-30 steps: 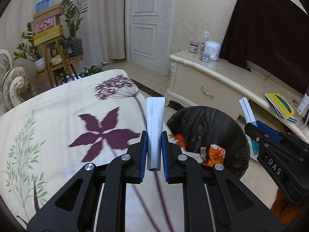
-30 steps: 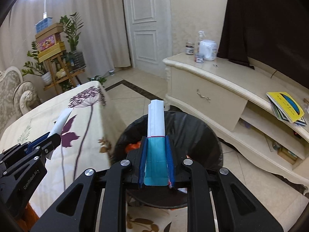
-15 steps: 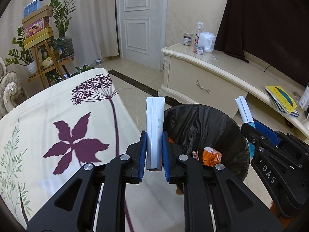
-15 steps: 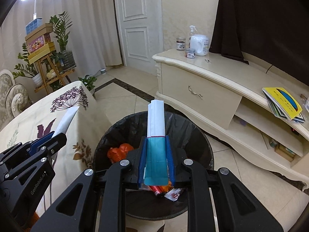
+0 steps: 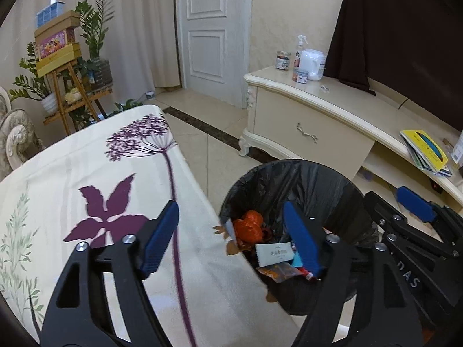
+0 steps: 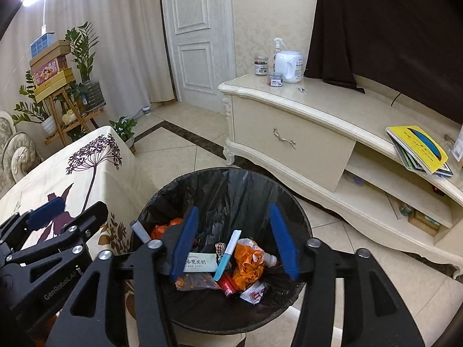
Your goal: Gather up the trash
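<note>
left gripper [image 5: 231, 240]: jaws just sprung apart, empty | right gripper [image 6: 234, 240]: jaws just spread, empty | bin [image 6: 231, 179]: blue-white packet [image 6: 227, 256] seemingly resting atop trash

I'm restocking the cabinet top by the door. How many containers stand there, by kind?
Spray bottle: 1
White jug: 1
Small jars: 2
Total: 4
</note>
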`<state>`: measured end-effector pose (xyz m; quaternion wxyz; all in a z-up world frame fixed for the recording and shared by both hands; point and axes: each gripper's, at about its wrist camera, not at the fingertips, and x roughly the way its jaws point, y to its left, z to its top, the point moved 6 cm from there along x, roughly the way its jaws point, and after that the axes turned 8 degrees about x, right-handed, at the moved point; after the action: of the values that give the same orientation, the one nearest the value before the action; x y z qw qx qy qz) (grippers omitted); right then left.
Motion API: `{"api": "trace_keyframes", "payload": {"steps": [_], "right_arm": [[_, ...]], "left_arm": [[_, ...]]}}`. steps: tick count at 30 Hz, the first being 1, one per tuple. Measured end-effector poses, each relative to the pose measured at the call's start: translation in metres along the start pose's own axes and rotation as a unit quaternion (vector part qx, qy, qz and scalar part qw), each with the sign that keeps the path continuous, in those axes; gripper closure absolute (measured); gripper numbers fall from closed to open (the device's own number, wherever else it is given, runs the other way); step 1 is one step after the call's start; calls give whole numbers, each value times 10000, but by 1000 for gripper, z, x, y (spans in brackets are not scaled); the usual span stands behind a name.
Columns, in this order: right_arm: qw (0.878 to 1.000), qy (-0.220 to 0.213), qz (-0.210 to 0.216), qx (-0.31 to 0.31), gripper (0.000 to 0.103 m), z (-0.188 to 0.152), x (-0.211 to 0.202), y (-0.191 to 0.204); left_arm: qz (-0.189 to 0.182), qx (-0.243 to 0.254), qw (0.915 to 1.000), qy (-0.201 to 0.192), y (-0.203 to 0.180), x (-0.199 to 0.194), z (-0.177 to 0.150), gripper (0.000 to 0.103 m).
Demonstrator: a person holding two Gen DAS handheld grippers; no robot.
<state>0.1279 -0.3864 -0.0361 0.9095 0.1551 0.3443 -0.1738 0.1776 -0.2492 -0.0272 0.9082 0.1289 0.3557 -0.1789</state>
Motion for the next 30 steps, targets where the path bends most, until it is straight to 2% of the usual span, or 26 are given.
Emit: {"api": "trace_keyframes", "payload": {"steps": [4, 8, 12, 16, 20, 30], "right_arm": [[10000, -85, -17, -17, 40, -1, -10, 4], [9999, -149, 16, -53, 36, -5, -22, 11], [9997, -195, 7, -167, 32, -12, -32, 19], [9995, -171, 61, -247, 31, -21, -41, 29], [9993, -153, 137, -321, 30, -29, -49, 41], [9981, -122, 324, -507, 29, -46, -65, 70]], "left_arm": [[125, -24, 9999, -40, 8, -10, -3, 19], [204, -167, 9996, -82, 20, -23, -8, 14], [213, -292, 9993, -134, 32, -40, -17, 13], [260, -318, 9991, -143, 43, -55, -28, 13], [476, -312, 9982, -179, 56, -71, -39, 12], [631, -514, 9966, -142, 86, -94, -62, 10]]}}
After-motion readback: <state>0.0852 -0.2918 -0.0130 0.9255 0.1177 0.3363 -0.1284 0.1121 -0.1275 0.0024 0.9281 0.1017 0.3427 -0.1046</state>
